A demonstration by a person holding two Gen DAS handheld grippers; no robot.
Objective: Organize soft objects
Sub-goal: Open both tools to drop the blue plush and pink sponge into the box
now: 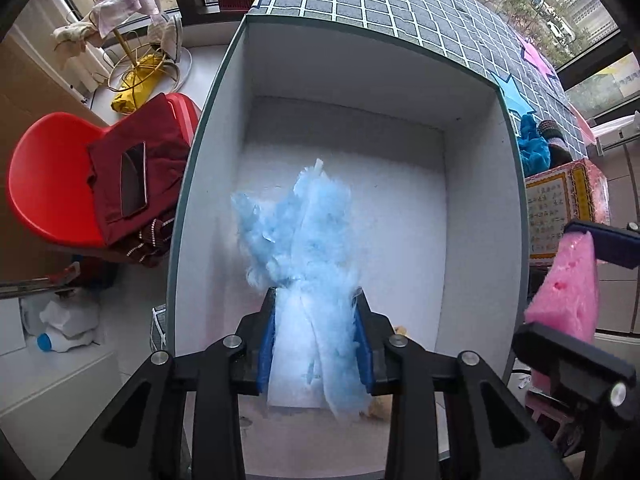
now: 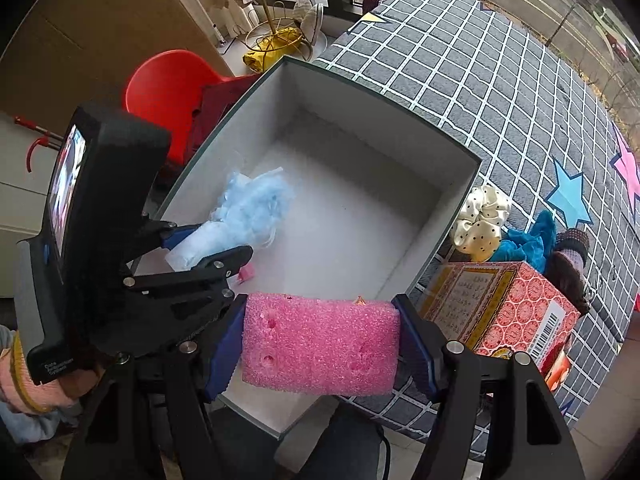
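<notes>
Your grey checked tablecloth (image 2: 500, 92) is carrying the big white-lined open cardboard box (image 1: 348, 92); your left gripper (image 1: 316, 300) is clamping the fluffy pale-blue fibre bundle (image 1: 296, 224) inside it; your right gripper (image 2: 320, 344) is squeezing the pink rectangular sponge (image 2: 320, 344) over its near rim.

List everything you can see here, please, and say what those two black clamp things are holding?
Box: one, white inside, on the checked cloth.
Fluffy duster: one, pale blue, over the box, clamped.
Sponge: one, pink, at the box's near rim, clamped.
Scrunchie: one, cream with dots, right of the box.
Blue cloth: one, beside the scrunchie.
Carton: one, red patterned, right of the box.
Chair: one, red, left, dark red clothing and a phone on it.
Left gripper: black, shut on the duster.
Right gripper: black, shut on the sponge.
</notes>
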